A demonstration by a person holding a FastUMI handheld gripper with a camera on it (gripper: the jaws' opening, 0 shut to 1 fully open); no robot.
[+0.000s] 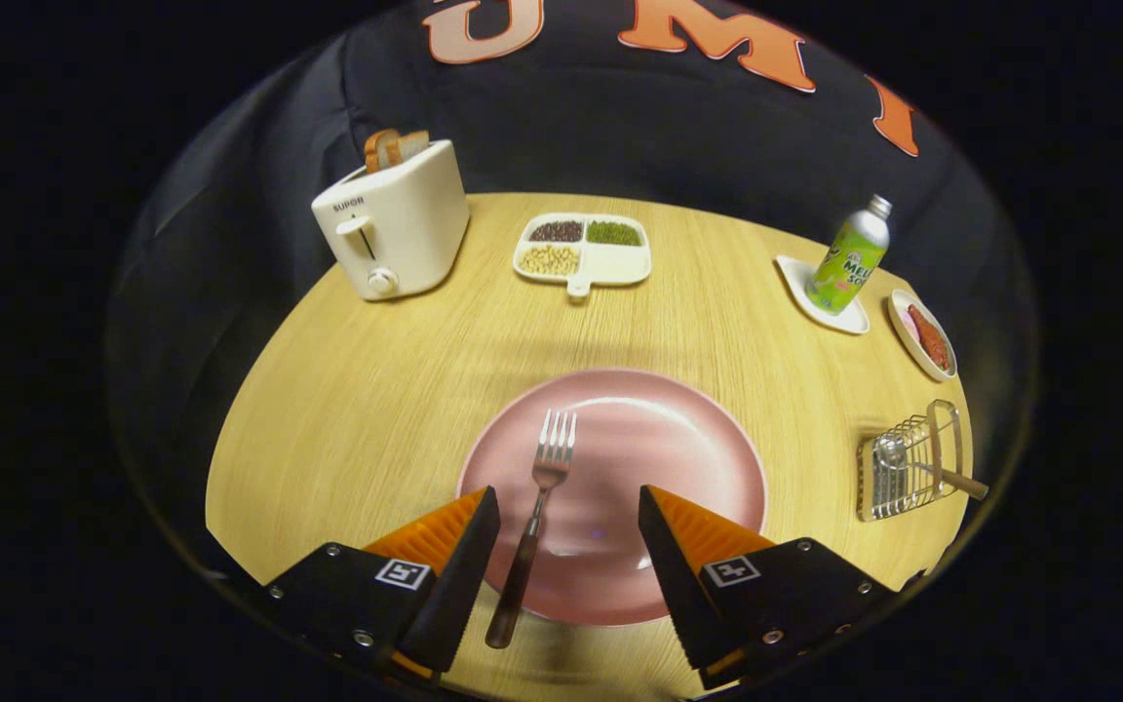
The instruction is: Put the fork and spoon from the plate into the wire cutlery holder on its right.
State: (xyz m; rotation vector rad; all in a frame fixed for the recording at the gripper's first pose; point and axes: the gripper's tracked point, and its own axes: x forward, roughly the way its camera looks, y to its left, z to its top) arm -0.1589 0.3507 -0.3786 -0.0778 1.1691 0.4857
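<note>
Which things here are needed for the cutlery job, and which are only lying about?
Job: fork on the pink plate, between the open gripper fingers; wire cutlery holder, spoon already inside.

Lying about: toaster, divided tray, bottle, small dish.

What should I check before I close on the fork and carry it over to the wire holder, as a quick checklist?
1. Gripper open, nothing held: ok.
2. Fork handle lies between the fingers: ok, nearer the left one.
3. Fork lies on the pink plate, handle past the near rim: ok.
4. Spoon already in the wire cutlery holder: ok.
5. Room left in holder: cannot tell.
</note>
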